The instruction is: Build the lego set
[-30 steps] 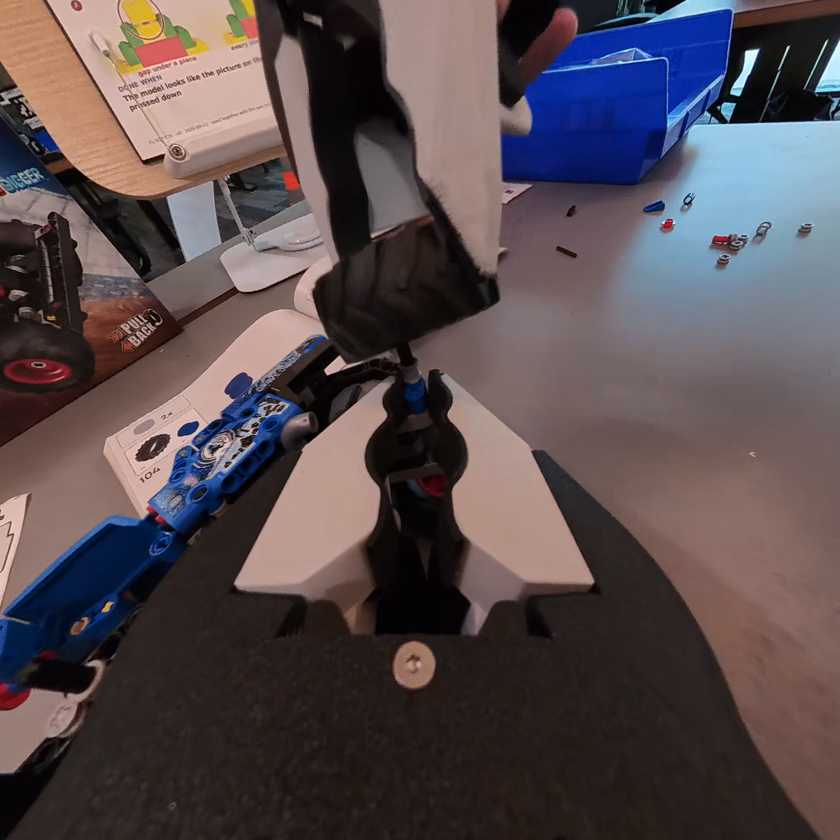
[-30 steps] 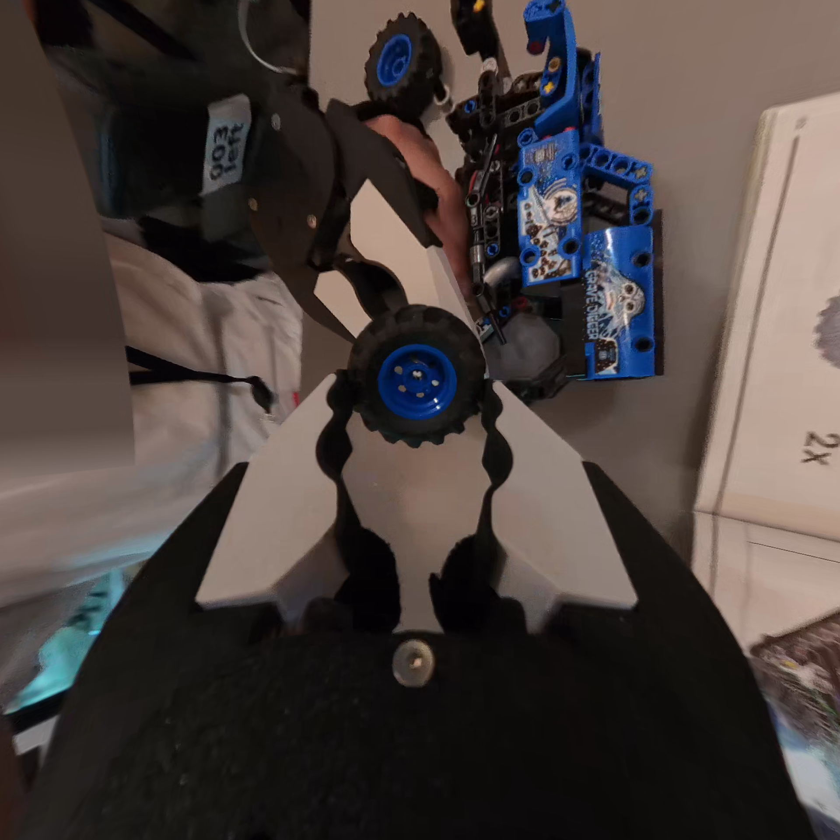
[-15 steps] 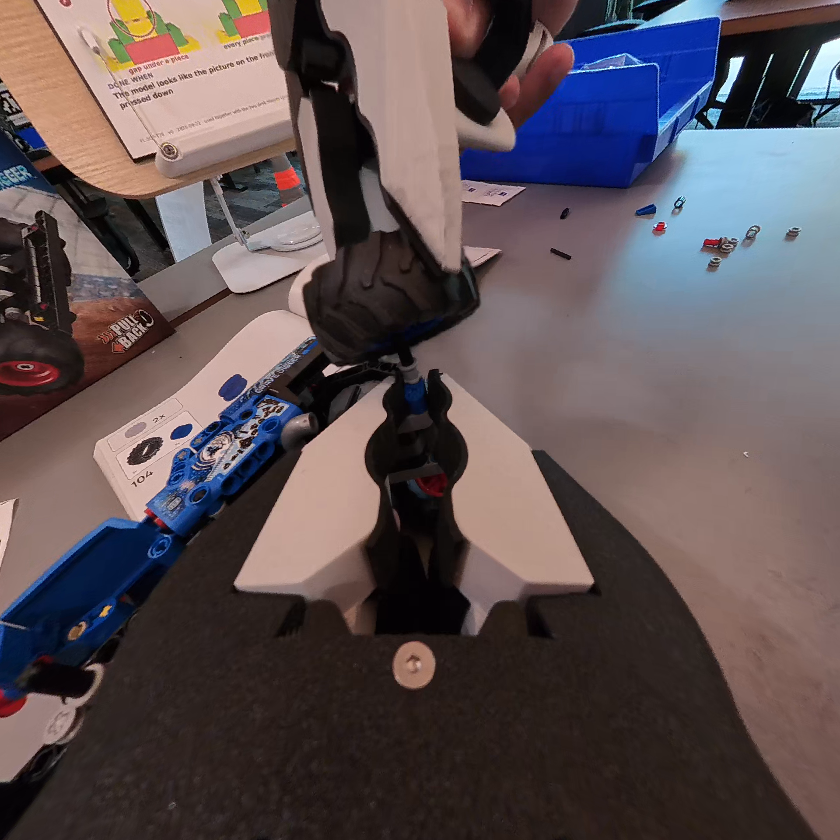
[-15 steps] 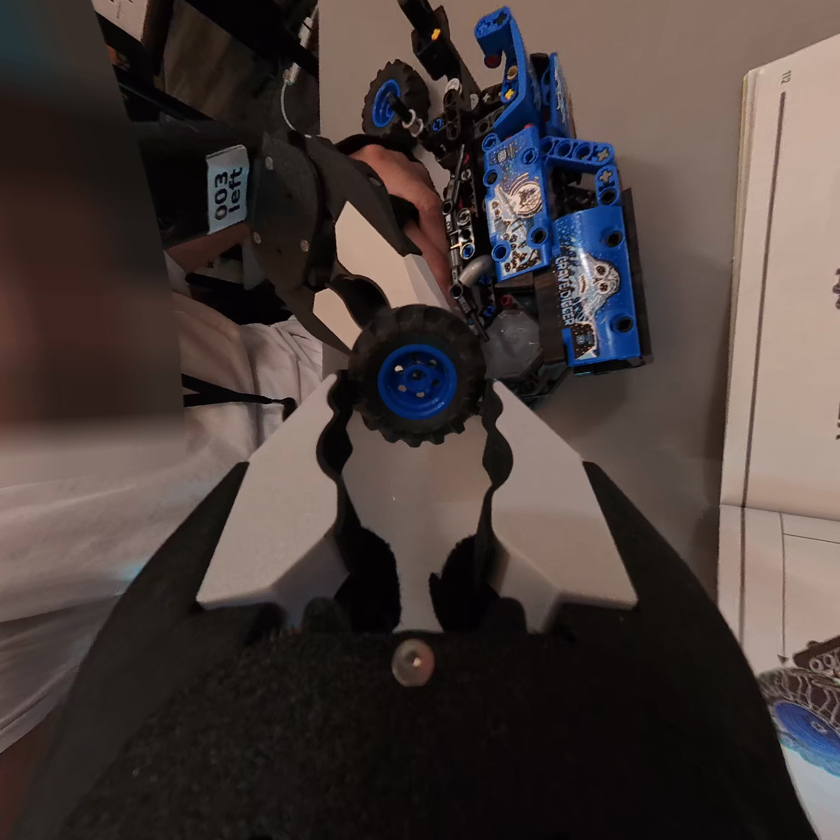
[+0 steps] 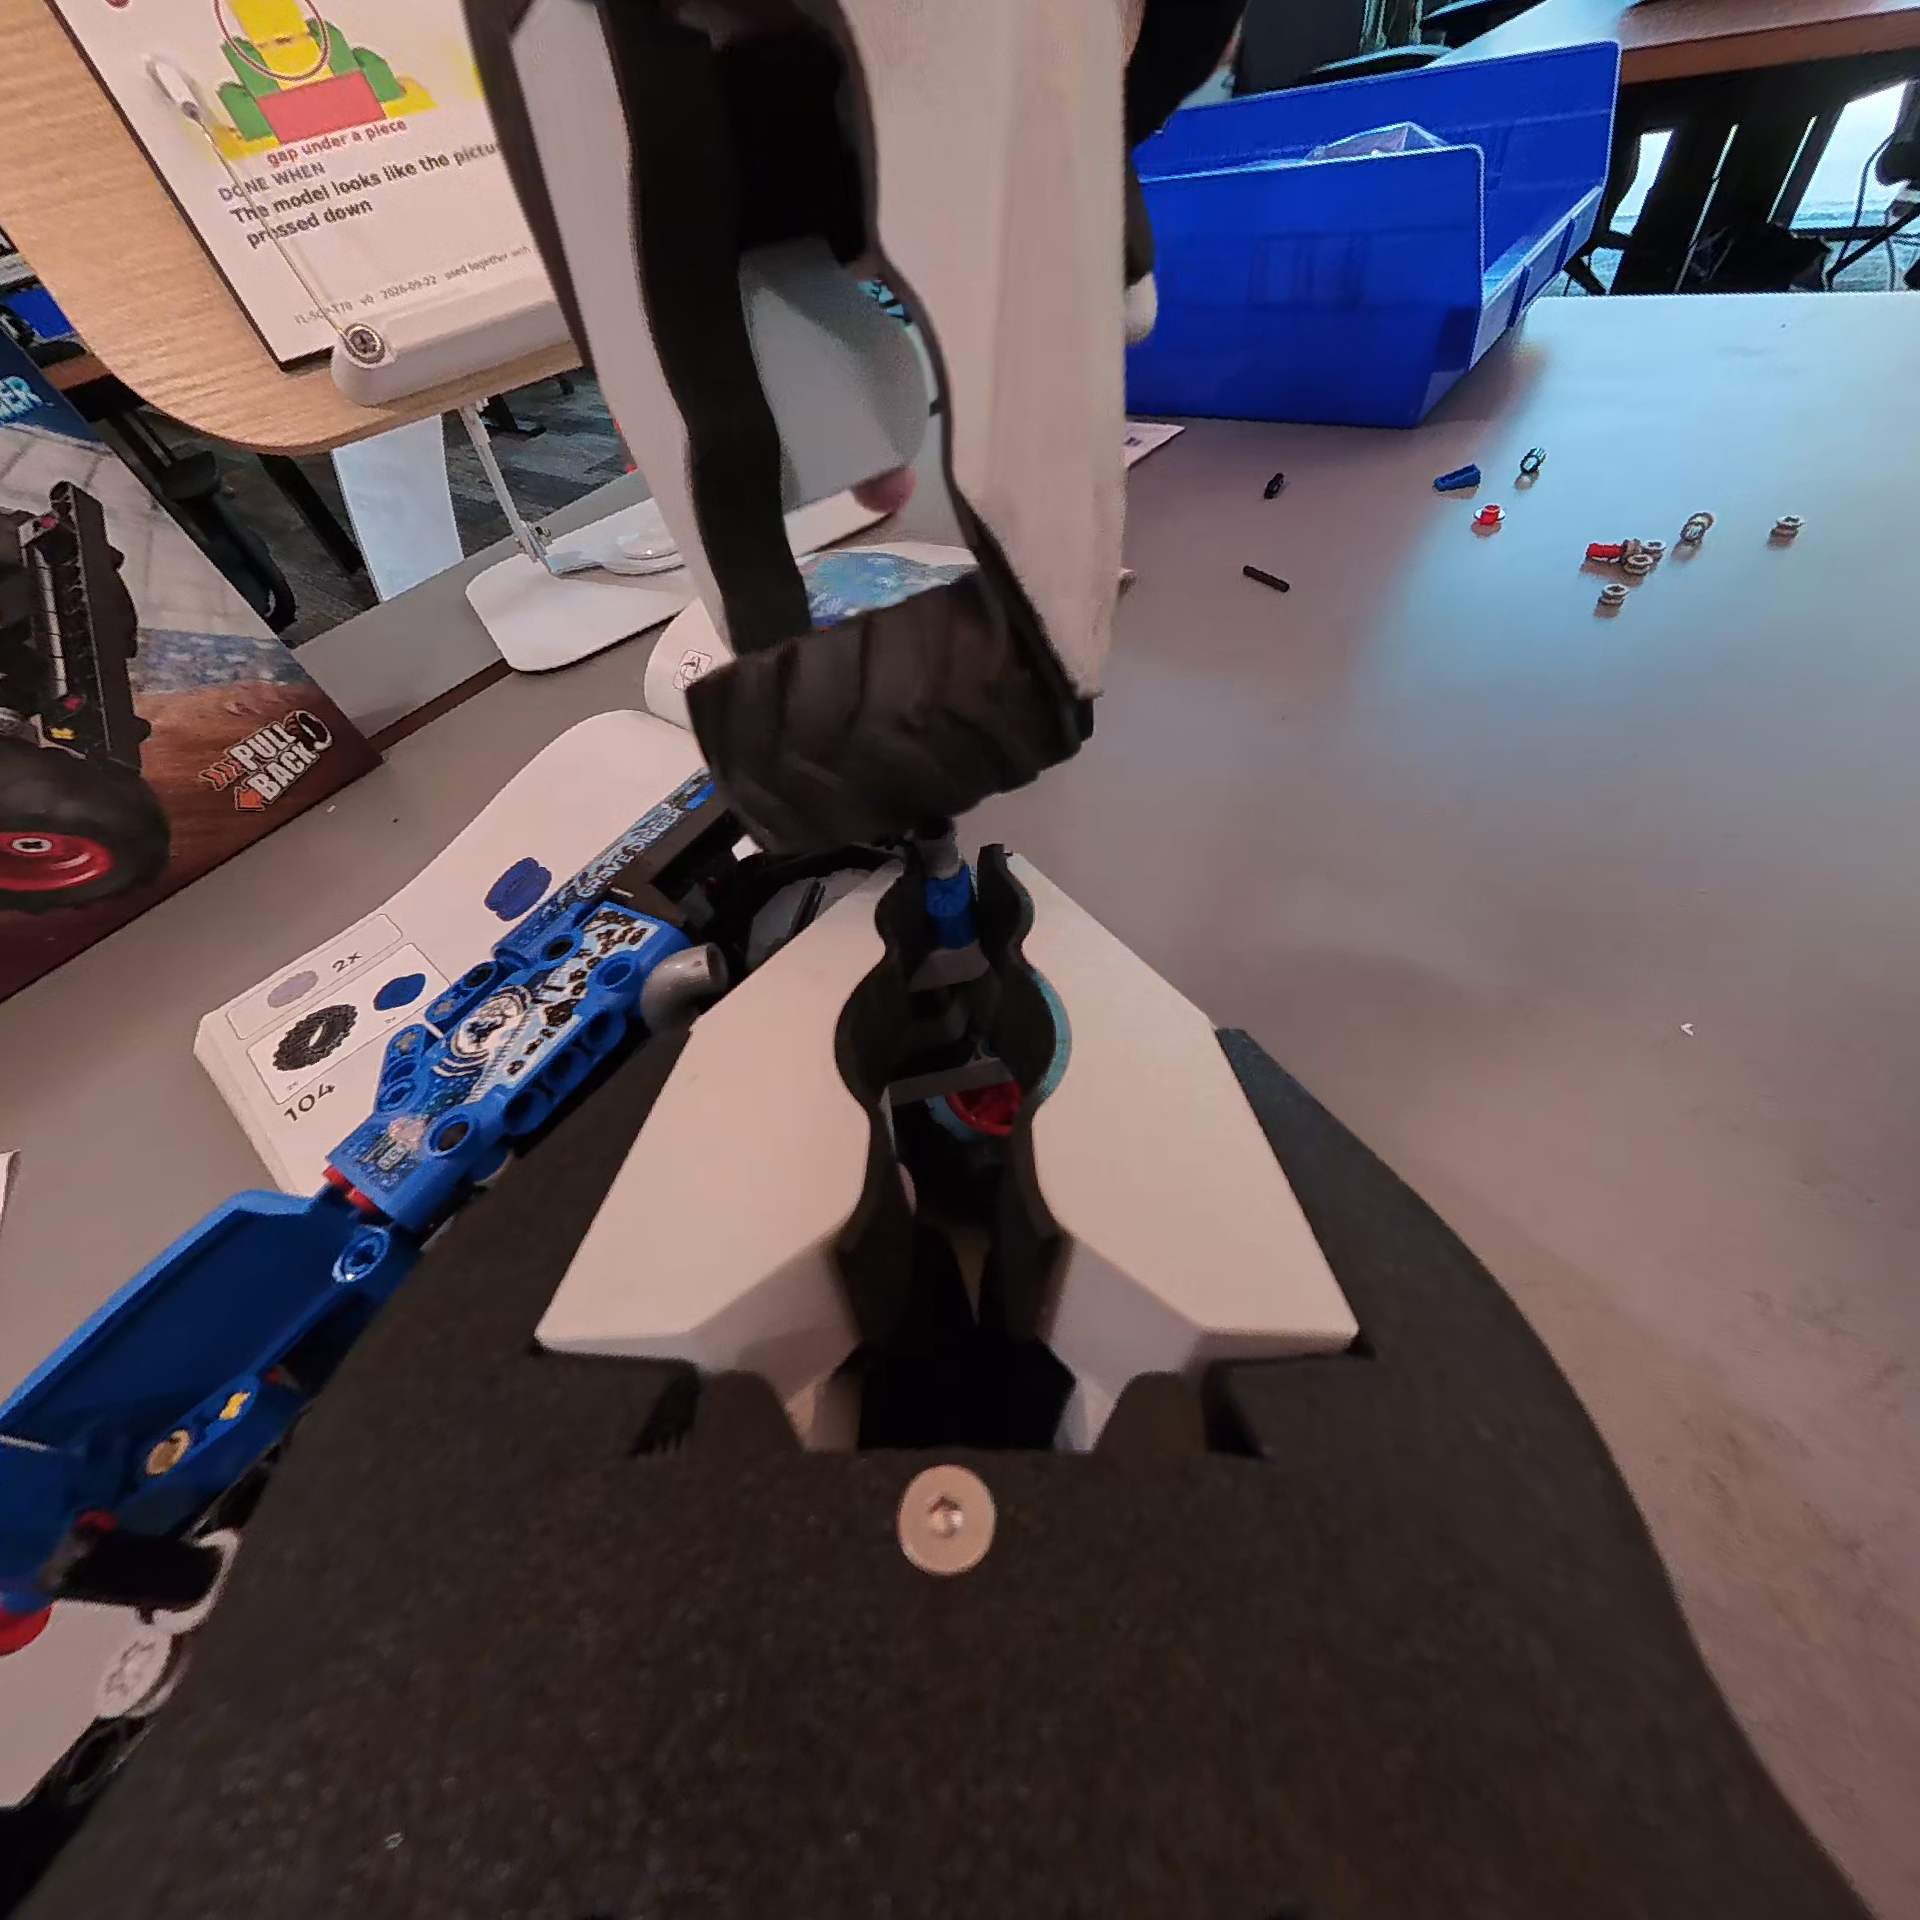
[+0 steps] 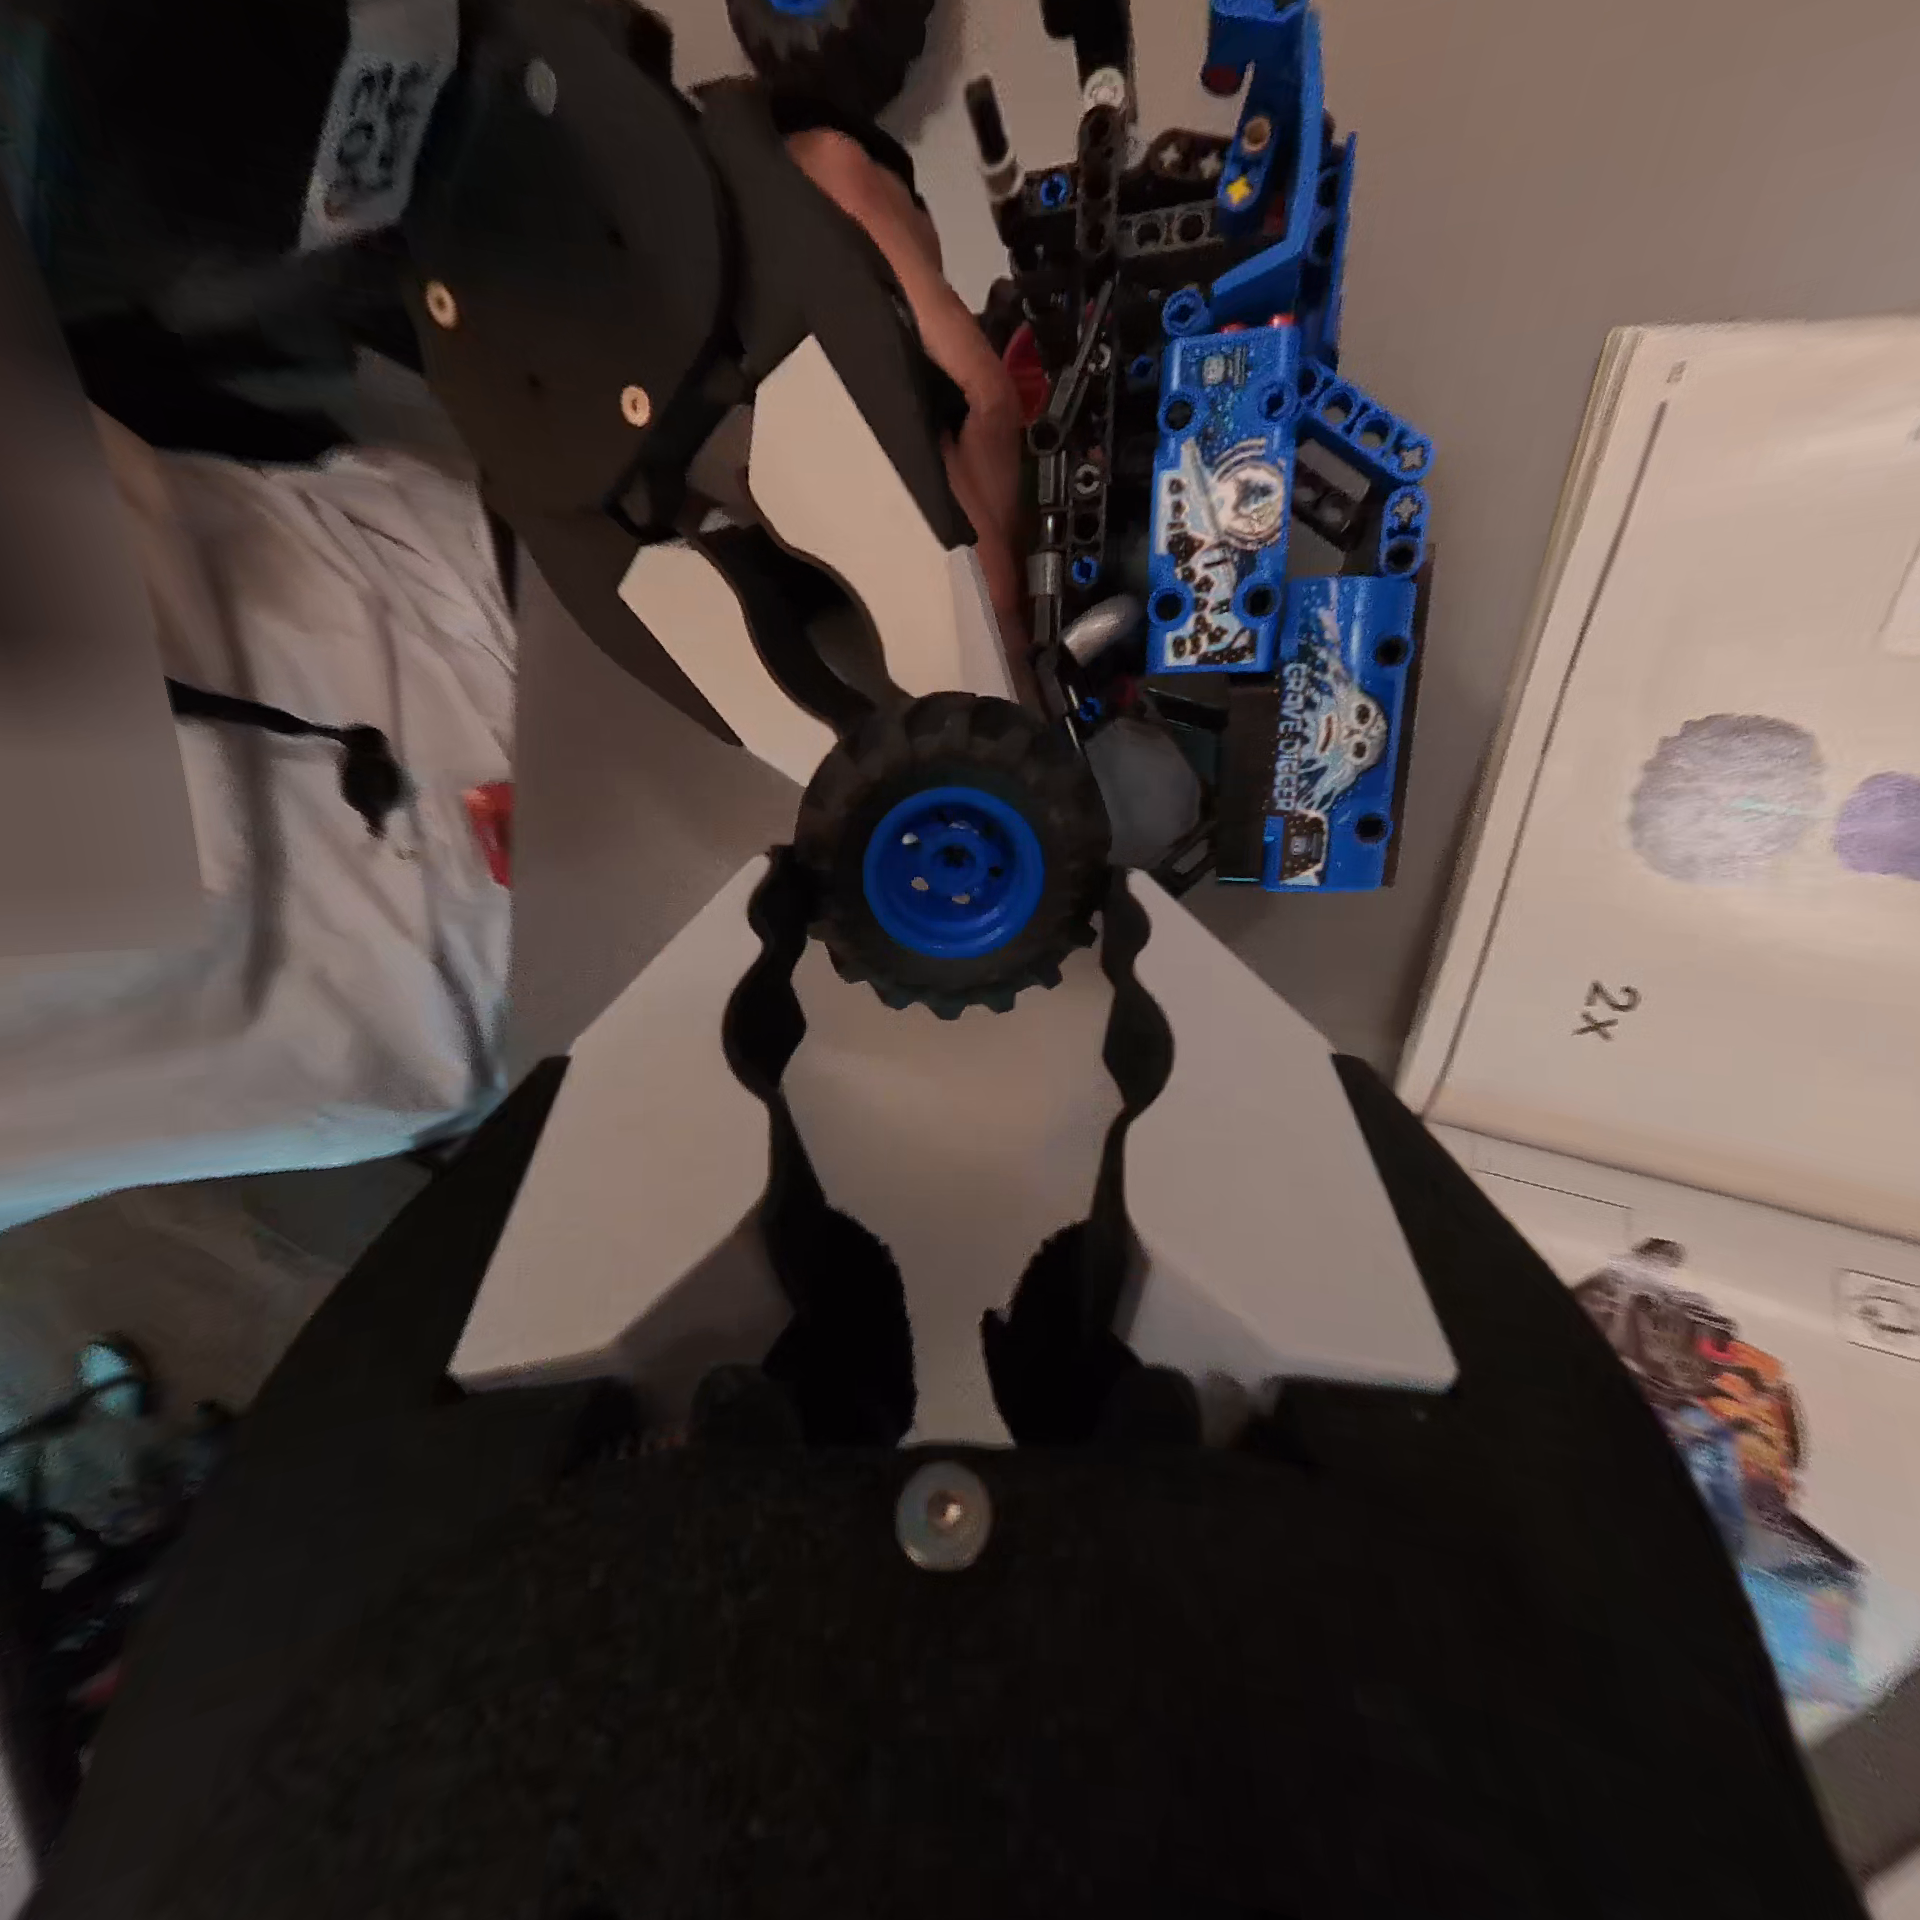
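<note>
- Two grippers met over the grey tabletop [image 5: 1507, 935].
- The right gripper [image 6: 948, 904] was clamped on a black wheel [image 6: 951, 854] with a blue hub.
- The left gripper [image 5: 951, 894] was closed on the axle end of the blue truck model [image 6: 1278, 582], just under that wheel.
- An instruction booklet [image 6: 1683, 790] lay to the right gripper's right.
</note>
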`<state>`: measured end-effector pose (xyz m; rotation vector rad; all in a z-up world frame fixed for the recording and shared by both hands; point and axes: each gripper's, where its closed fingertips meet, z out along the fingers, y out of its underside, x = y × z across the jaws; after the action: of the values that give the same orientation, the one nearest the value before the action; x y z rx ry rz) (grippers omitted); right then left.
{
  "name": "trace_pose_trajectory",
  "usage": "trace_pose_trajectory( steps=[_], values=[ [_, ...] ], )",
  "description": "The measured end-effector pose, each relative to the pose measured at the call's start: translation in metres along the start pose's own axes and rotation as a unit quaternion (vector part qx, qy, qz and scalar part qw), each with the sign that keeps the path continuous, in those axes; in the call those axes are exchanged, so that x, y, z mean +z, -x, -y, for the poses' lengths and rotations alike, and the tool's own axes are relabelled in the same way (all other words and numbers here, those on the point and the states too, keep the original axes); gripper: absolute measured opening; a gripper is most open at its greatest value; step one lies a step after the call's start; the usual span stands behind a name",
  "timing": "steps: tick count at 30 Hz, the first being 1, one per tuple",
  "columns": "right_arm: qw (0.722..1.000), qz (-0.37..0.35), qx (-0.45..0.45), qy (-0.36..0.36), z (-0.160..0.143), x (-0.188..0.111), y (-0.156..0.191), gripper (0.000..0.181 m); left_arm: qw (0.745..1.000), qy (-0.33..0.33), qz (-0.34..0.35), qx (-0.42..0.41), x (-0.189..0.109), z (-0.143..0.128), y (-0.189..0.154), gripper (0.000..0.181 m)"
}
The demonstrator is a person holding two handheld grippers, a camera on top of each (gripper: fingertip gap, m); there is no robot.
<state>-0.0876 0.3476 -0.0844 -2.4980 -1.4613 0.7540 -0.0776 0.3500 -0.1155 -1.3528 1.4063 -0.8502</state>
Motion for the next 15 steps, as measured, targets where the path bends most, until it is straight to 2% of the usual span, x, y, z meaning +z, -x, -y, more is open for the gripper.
trace_pose_trajectory(
  steps=[5,10,15],
  values=[
    [0.984,-0.101,-0.109,0.098,0.001,-0.0019,-0.0024,0.057,1.0,0.0,-0.002,-0.001,0.0005,0.0,0.0002,0.007],
    [0.976,-0.109,-0.116,0.147,0.0001,0.0017,-0.001,0.057,1.0,0.0,-0.004,-0.001,0.0004,-0.0001,0.0,0.007],
    [0.985,-0.08,-0.099,0.12,-0.0003,0.002,-0.0012,0.057,1.0,0.0,-0.004,-0.001,0.0005,-0.0002,-0.0002,0.007]
  ],
)
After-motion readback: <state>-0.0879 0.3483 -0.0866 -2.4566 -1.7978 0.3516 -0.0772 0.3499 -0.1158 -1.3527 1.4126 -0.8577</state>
